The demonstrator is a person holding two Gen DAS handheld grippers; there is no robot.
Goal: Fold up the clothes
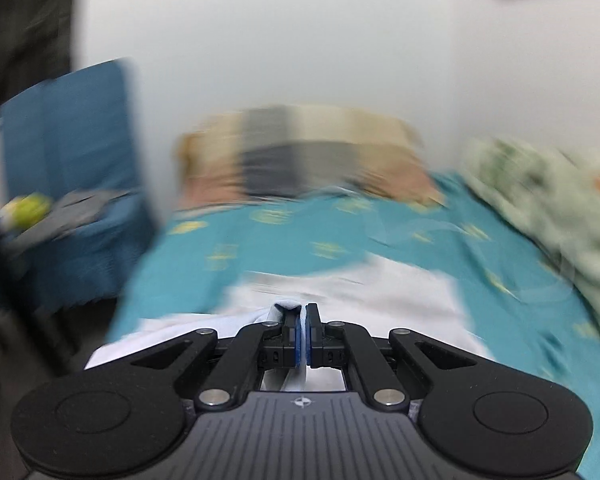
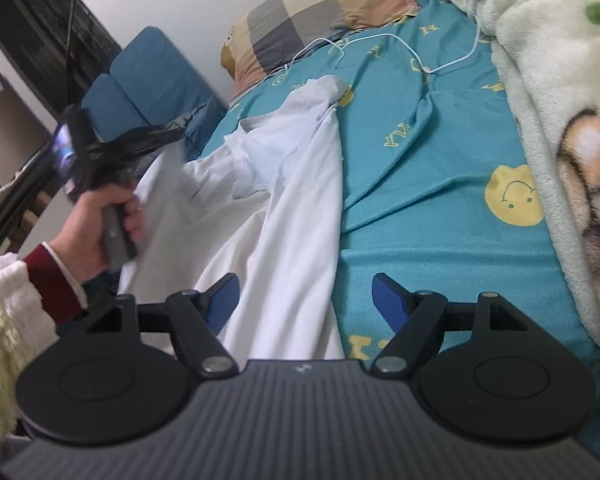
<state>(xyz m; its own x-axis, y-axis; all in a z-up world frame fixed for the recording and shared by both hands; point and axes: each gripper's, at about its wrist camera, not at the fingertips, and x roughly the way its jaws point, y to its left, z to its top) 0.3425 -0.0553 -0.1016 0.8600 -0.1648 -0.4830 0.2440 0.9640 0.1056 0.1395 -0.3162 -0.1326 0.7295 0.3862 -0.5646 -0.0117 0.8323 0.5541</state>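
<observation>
Left wrist view is showing the left claw pinching the white shirt on the bed, risking slippage mid-swing, while the right claw is hovering wide open, empty.

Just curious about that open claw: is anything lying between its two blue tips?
Right wrist view: the white shirt's edge and teal bedsheet lie between the right gripper's fingertips.
</observation>
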